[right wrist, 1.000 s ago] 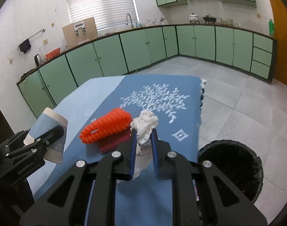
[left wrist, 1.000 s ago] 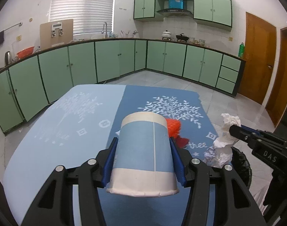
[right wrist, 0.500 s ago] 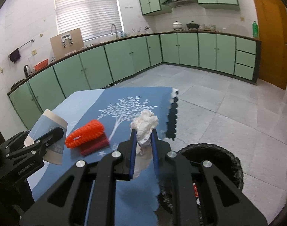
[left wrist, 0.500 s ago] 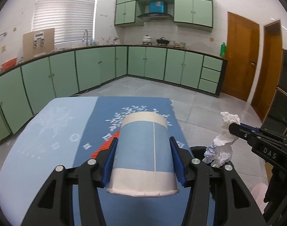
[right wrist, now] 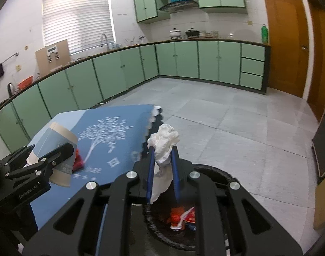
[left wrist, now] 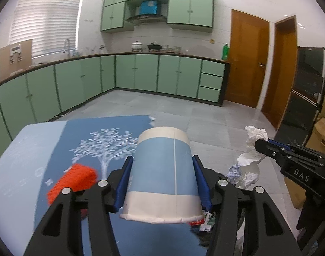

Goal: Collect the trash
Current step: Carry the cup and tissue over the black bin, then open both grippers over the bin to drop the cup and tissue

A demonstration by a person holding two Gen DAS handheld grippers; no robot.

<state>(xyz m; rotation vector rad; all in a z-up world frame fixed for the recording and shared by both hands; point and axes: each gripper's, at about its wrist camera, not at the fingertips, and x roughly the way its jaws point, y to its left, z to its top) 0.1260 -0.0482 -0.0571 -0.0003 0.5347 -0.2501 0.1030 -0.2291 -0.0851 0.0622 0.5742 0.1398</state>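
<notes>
My left gripper [left wrist: 162, 166] is shut on a blue and white paper cup [left wrist: 162, 177], held upside down near the table's right edge. The cup also shows in the right wrist view [right wrist: 55, 149]. My right gripper [right wrist: 162, 151] is shut on a crumpled white tissue [right wrist: 163, 143], held above a black trash bin [right wrist: 213, 175] on the floor. The tissue also shows in the left wrist view [left wrist: 251, 160]. Red and white wrappers [right wrist: 181, 217] lie inside the bin.
An orange scrubbing sponge [left wrist: 73, 179] lies on the blue tablecloth [left wrist: 55, 140] with a white tree print. Green cabinets [right wrist: 183, 61] line the walls. Wooden doors [left wrist: 245, 64] stand at the right. Grey tiled floor [right wrist: 237, 123] stretches beyond the bin.
Both grippers have swung right, off the table toward the bin. The tissue now hangs over the bin opening. The cup has moved to the table's right edge.
</notes>
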